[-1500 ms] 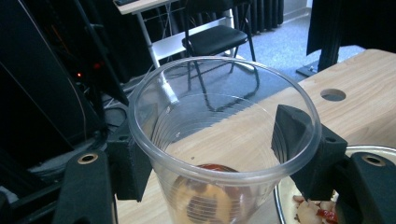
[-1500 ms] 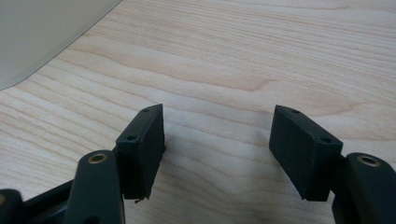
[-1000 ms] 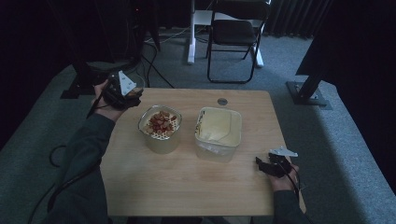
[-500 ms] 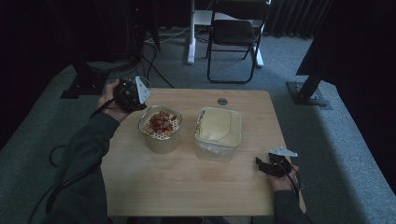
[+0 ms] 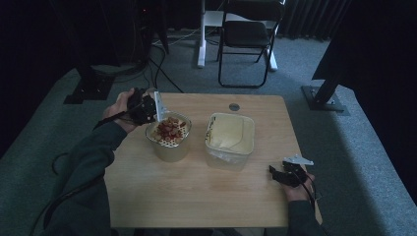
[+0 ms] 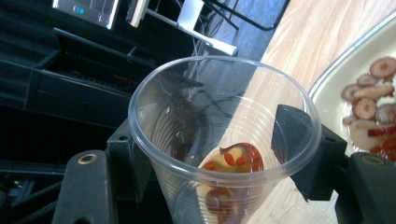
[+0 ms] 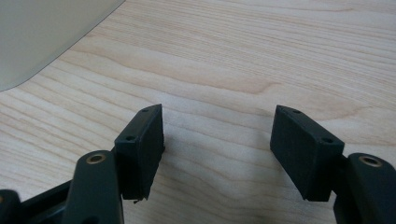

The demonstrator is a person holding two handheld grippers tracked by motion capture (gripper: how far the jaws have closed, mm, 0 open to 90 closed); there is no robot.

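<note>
Between the two black jaws of the left claw [image 6: 219, 154] a clear plastic cup [image 6: 224, 140] is held tight, with one pad pressed on each side of it. A few red and pale bits of food [image 6: 236, 161] are seen at the bottom of the cup. The cup is tipped over, and its mouth is turned toward the round bowl [image 5: 168, 136], which sits just beside the claw. Red and brown food slices [image 5: 169, 129] are piled inside that bowl. In the high view, the left claw [image 5: 147, 108] is held above the bowl's far left rim by a hand in a dark sleeve.

Past the bowl, a square tub [image 5: 230, 140] with something pale yellow in it is set on the wooden table [image 5: 196, 196].

Well apart from all this, the right claw [image 5: 284, 173] is rested near the table's right edge. Its jaws are spread wide and nothing is held between them; bare wood is seen in the gap [image 7: 217, 140].
</note>
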